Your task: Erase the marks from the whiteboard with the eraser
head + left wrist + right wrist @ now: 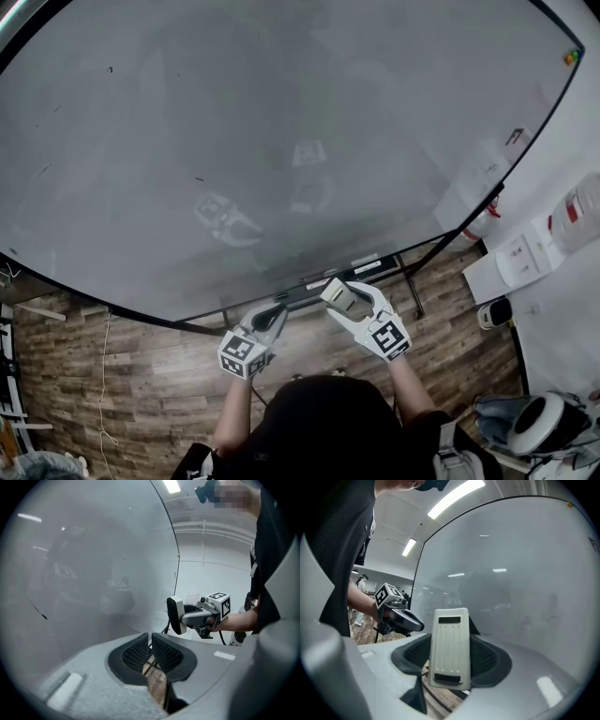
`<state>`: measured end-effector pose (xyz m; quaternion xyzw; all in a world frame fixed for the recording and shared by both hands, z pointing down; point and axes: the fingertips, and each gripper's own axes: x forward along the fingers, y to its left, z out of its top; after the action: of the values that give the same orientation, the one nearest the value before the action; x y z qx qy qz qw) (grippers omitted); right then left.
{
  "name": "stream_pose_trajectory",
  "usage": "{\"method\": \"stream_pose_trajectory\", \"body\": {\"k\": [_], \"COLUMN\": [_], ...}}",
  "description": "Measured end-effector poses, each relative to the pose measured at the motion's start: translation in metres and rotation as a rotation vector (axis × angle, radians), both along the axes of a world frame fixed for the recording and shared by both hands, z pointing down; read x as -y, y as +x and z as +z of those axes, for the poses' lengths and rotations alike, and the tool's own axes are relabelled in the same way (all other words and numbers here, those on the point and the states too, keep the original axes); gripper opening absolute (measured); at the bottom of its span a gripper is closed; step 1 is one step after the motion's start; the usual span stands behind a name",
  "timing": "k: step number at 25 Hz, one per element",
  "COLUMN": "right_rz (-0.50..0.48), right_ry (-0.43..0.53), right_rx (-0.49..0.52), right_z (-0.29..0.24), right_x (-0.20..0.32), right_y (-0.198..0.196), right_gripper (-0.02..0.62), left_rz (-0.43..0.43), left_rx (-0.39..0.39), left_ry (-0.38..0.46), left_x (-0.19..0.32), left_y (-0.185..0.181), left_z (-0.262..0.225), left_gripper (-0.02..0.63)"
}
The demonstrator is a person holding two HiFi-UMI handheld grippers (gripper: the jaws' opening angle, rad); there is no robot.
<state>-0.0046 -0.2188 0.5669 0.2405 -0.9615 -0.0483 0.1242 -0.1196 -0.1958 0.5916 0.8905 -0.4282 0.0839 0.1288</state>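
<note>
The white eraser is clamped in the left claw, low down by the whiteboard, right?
No: the eraser is clamped in the right claw, as the right gripper view shows; the left claw is shut on nothing. It is low down by the whiteboard.

The whiteboard (281,141) runs past the head view's top and left edges, so its full extent cannot be told; its few dark marks (199,179) are too small to make out; the eraser (450,648) covers the inner pad faces of the right gripper (451,639); the print on the tray label (367,266) is unreadable.
</note>
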Motion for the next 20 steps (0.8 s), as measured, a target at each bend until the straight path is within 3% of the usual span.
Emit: {"method": "stream_pose_trajectory", "body": {"k": [20], "right_rz": [0.079], "right_ry": [-0.008], "right_rx": [-0.059], "right_z": [0.012], "right_x": [-0.014], "right_y": [-0.001], "right_gripper": [0.258], "left_rz": [0.069], "left_rx": [0.025], "left_ry": [0.009], "left_x": [-0.01], "left_y": [-0.02], "left_z": [0.002], "left_gripper": [0.034]}}
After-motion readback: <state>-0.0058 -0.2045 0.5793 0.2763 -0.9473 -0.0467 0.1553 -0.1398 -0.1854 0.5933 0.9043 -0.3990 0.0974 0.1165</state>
